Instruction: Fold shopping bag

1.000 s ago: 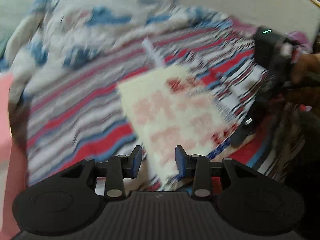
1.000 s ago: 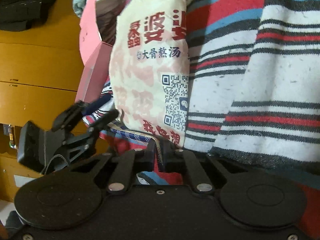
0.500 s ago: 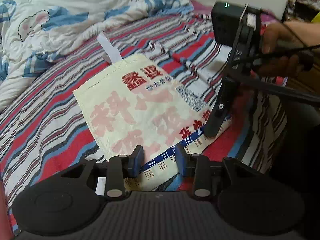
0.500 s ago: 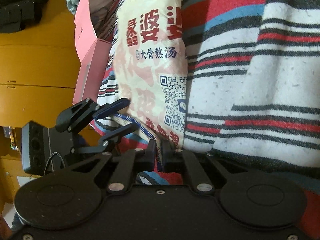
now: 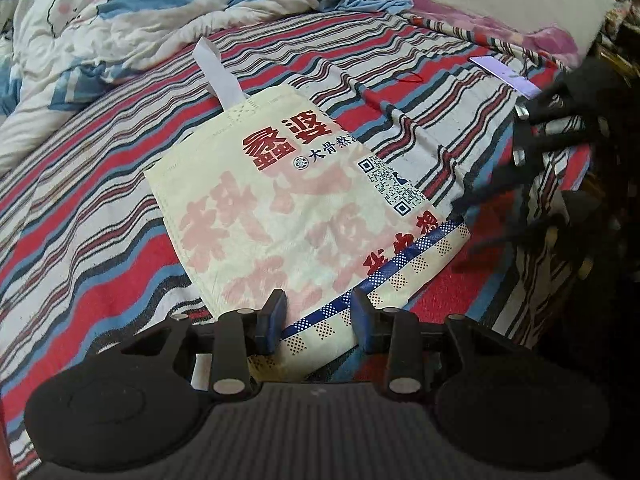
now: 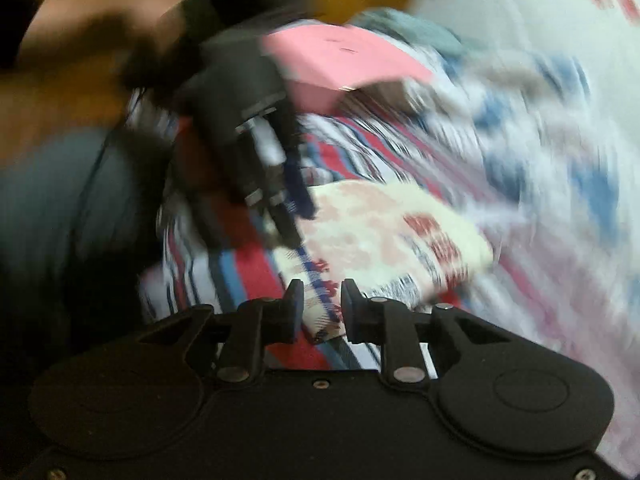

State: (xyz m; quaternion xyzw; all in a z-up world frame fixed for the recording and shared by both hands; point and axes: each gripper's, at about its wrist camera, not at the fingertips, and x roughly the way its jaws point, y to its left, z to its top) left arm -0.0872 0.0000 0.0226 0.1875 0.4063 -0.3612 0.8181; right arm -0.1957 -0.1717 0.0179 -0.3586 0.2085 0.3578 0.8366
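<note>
Two tongs meet at one cream shopping bag (image 5: 304,208) that lies flat on a striped blanket (image 5: 100,216) on a bed. Left tongs (image 5: 318,314) stand wide, straddling the bag's near edge with its blue checked border, not pinching it. Right tongs (image 6: 320,304) also stand apart over a bag corner; that view is heavily blurred. A white handle loop (image 5: 218,76) sticks out past the bag's far edge. Bare blanket surrounds the bag on its left and far sides; a crumpled duvet (image 5: 120,20) lies beyond.
</note>
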